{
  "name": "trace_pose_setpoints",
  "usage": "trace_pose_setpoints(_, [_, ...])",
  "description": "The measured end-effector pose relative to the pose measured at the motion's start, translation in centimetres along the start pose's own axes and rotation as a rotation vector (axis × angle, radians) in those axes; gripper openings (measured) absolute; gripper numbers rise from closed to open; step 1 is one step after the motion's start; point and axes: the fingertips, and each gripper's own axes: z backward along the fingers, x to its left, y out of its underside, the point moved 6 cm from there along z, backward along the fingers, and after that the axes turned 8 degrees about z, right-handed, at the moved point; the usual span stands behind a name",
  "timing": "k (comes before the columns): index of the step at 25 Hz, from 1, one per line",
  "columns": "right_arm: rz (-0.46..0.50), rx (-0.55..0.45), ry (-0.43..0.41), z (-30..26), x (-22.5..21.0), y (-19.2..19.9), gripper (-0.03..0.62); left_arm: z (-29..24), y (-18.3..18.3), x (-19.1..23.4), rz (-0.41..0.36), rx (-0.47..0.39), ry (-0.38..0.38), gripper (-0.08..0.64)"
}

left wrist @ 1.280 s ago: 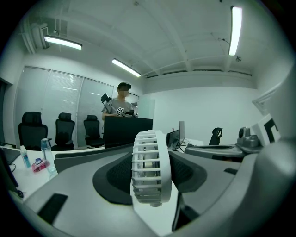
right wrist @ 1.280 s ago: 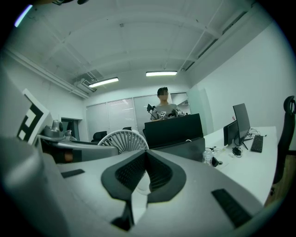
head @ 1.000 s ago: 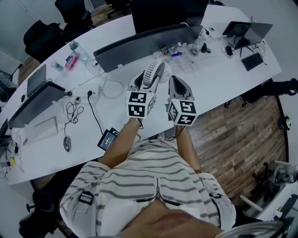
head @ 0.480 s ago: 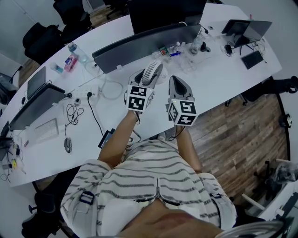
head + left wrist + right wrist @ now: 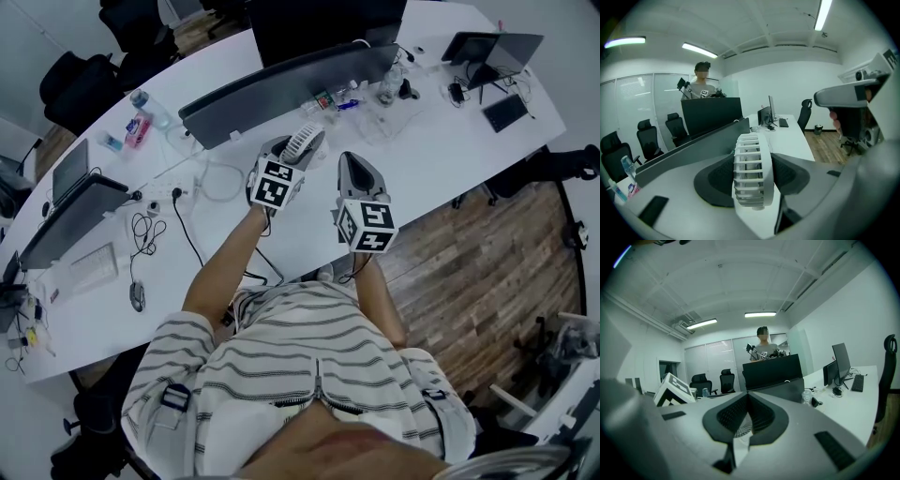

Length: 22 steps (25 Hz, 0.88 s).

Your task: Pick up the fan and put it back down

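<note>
The fan (image 5: 750, 174) is a small white round one with a ribbed grille, and I see it edge-on. My left gripper (image 5: 751, 161) is shut on it, with a dark pad pressed to each side. In the head view the fan (image 5: 307, 141) sticks out ahead of the left gripper (image 5: 287, 154), low over the white desk (image 5: 441, 141), just in front of the grey divider. Whether its base touches the desk I cannot tell. My right gripper (image 5: 349, 165) hovers beside it to the right, shut on nothing. Its own view shows the right gripper (image 5: 747, 397) with tips together and the fan (image 5: 739, 428) beyond.
A long grey divider panel (image 5: 281, 86) and a black monitor (image 5: 319, 23) stand just behind the fan. Cables (image 5: 220, 178), a power strip, a keyboard (image 5: 89, 265) and a mouse lie to the left. Small bottles, a laptop and a phone (image 5: 506, 112) sit at right. A person (image 5: 702, 80) stands behind the monitor.
My left gripper has sunk toward the desk with the fan and rolled a little, moving farther from me. The right gripper has stayed put.
</note>
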Motion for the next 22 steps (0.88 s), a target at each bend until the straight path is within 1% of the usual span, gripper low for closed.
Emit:
trace_pose_setpoints(4, [-0.007,0.004,0.011,0.0,-0.6,0.2,0.012,-1.9,1.1,0.6,-0.038,0.038,0.038,0.226])
trace_pose_setpoints(9, [-0.008,0.006,0.017,-0.1,-0.9,0.3,0.012,-4.2,3.2,1.3,-0.047,0.1,0.083,0.225])
trace_pose_setpoints(15, [-0.009,0.017,0.026,-0.4,-1.2,0.6,0.012,-6.1,5.1,1.9,-0.091,0.133,0.131,0.227])
trace_pose_setpoints(19, [-0.012,0.021,0.032,-0.6,-1.6,0.8,0.012,-7.3,5.7,2.1,-0.113,0.137,0.162,0.226])
trace_pose_setpoints(22, [-0.016,0.024,0.037,-0.8,-1.8,1.0,0.012,-7.6,6.0,2.1,-0.126,0.168,0.177,0.226])
